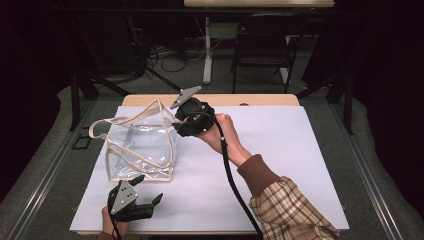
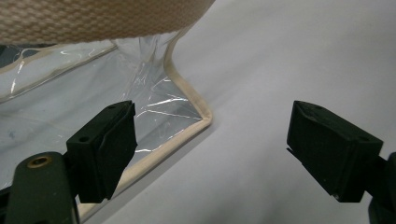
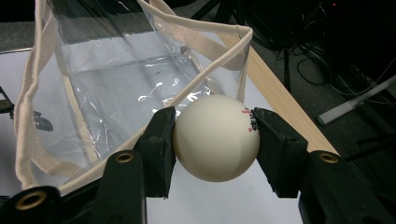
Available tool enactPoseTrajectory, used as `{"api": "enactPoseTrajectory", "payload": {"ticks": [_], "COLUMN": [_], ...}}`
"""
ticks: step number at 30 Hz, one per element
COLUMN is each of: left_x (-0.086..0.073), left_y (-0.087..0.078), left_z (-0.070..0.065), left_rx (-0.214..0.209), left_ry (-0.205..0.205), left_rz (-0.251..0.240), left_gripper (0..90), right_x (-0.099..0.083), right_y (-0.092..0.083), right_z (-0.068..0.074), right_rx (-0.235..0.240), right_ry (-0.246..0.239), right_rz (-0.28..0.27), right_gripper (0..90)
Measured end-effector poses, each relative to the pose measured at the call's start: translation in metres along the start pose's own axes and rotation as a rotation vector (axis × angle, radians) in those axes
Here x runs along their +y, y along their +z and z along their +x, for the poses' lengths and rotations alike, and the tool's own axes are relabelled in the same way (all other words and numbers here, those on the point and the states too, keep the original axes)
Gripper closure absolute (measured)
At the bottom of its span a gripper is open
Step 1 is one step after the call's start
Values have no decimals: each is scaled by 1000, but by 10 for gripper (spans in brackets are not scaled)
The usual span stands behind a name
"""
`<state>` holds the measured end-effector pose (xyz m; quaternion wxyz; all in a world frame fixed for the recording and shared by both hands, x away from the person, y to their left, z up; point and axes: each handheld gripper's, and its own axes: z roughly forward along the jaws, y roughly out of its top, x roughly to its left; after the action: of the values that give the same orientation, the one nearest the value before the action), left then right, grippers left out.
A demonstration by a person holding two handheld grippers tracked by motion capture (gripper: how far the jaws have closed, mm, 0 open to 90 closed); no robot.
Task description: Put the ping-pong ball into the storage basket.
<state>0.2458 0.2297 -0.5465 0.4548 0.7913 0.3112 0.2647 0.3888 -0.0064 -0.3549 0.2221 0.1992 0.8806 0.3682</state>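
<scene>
White sheeting (image 1: pixel 280 165) covers the wooden table (image 1: pixel 260 99), and a clear plastic bag (image 1: pixel 142 150) with beige trim and beige handles stands upright on its left half, mouth open upward. At the bag's upper right rim, the right gripper (image 3: pixel 215 135) is clamped on a white ball (image 3: pixel 216 138), one jaw pressing each side, with the ball held just beside the bag's open mouth. Near the table's front edge, the left gripper (image 2: pixel 210 149) has its jaws spread wide with nothing between them, aimed at the bag's lower corner seam.
</scene>
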Motion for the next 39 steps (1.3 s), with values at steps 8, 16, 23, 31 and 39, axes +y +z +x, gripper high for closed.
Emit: {"api": "enactPoseTrajectory", "payload": {"ticks": [8, 16, 23, 31, 39], "left_x": [0, 0, 0, 0, 0], "left_y": [1, 0, 1, 1, 1], "left_z": [0, 0, 0, 0, 0], "left_rx": [0, 2, 0, 0, 0], "left_ry": [1, 0, -1, -2, -1], "left_rz": [1, 0, 1, -1, -1], "left_gripper": [161, 161, 161, 161, 161], "right_x": [4, 9, 13, 18, 21], "right_y": [1, 1, 4, 8, 12], "right_z": [2, 5, 8, 14, 20], "right_rx": [3, 7, 12, 20, 28], "right_ry": [-3, -15, -19, -31, -41], "right_rz": [-5, -9, -11, -14, -11], "right_gripper": [509, 509, 509, 509, 509]}}
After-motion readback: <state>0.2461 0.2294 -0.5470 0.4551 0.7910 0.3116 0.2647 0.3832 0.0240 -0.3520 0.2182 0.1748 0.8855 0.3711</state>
